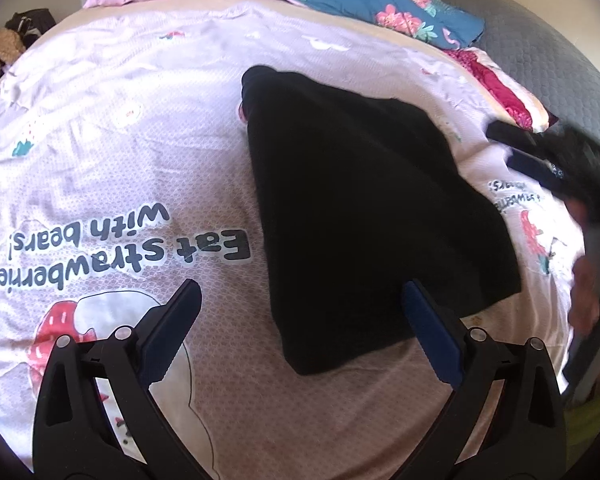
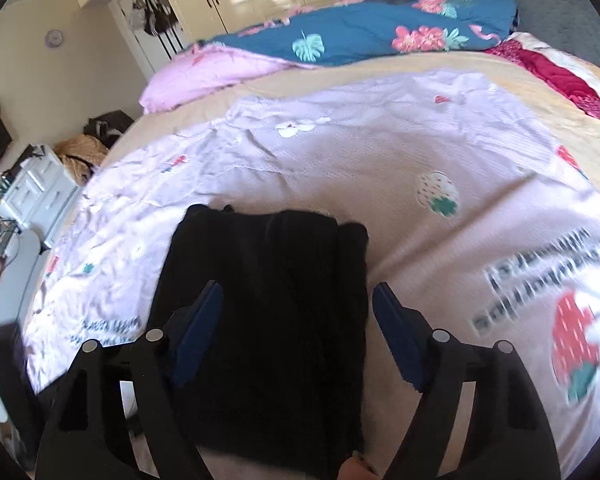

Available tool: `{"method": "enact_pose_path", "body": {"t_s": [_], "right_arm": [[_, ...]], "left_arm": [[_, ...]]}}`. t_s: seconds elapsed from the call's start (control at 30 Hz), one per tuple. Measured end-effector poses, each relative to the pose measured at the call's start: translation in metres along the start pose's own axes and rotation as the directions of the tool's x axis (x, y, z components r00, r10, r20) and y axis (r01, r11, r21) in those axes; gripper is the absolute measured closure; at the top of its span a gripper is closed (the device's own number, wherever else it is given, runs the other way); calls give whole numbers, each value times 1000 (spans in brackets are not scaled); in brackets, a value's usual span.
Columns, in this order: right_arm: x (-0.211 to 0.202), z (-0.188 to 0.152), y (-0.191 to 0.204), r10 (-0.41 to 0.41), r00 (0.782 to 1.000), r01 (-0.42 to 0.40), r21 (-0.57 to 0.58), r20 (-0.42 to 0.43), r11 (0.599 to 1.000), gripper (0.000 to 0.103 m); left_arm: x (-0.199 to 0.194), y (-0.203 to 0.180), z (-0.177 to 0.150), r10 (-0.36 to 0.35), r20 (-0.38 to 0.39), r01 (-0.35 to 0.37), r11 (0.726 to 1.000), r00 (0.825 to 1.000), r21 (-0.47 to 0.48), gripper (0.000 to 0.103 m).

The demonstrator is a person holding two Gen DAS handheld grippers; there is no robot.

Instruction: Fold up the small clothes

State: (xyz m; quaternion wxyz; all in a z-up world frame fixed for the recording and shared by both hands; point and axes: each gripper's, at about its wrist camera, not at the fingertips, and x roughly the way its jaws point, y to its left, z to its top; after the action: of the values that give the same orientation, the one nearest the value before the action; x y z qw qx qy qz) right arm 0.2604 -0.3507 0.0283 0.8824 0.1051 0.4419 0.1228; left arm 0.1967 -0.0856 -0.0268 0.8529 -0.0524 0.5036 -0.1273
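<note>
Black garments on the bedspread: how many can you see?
1. The folded black garment lies flat on the pink bedspread, ahead of both open hand-held grippers. Any others lie outside these views.

**Inspector A:** Left wrist view: right of the black garment (image 1: 364,216), the right gripper (image 1: 540,152) is motion-smeared; jaw state cannot be read there. The hand behind it is a blur, cut by the frame edge.

**Inspector B:** The printed text (image 1: 516,196) just right of the garment is too small and smeared to read.

**Inspector A:** Right wrist view: the garment's (image 2: 268,320) near edge runs out of frame at the bottom. Lettering (image 2: 540,280) on the lilac sheet (image 2: 380,152) to its right is blurred, illegible.

**Inspector B:** Far left of the garment, the clutter (image 2: 4,208) by the white drawers (image 2: 40,196) is too small to identify.
</note>
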Motion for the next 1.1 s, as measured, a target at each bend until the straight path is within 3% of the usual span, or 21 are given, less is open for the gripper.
{"method": "enact_pose_path", "body": {"t_s": [0.13,0.2,0.23,0.27,0.3,0.33,0.37,0.53,0.67,0.83,1.1], "right_arm": [[44,20,-4,2,996,1,35,-89,999,38],[61,22,-8,-40,992,45,42,-116,998,45],[67,22,-10,-49,991,56,48,-127,997,51],[74,22,-13,-31,989,40,63,-143,997,73],[77,22,-15,-10,988,22,78,-152,997,88],[77,22,-16,5,988,9,90,-151,996,88],[75,22,-15,15,990,-2,89,-142,996,96],[32,33,10,57,998,-58,-28,-30,998,97],[4,41,16,11,999,-6,-103,48,995,97],[32,25,9,-157,987,158,-192,19,968,97],[75,0,-7,-237,971,226,-191,-39,955,95]], "left_arm": [[6,4,-2,-38,-6,38,999,999,-5,9],[8,7,-2,-53,-7,53,999,999,-4,9],[9,7,-2,-61,-9,61,998,998,-3,9],[10,7,-1,-68,-8,68,998,998,0,9],[10,6,0,-73,-8,73,997,997,1,9],[10,7,1,-80,-6,80,997,997,0,9],[11,7,1,-84,-4,84,996,996,0,9],[10,3,6,-102,6,102,995,995,-3,9],[15,-5,10,-115,2,115,993,993,0,9],[24,-13,8,-124,-19,124,992,992,2,9],[31,-16,11,-137,-34,137,991,990,7,9]]}}
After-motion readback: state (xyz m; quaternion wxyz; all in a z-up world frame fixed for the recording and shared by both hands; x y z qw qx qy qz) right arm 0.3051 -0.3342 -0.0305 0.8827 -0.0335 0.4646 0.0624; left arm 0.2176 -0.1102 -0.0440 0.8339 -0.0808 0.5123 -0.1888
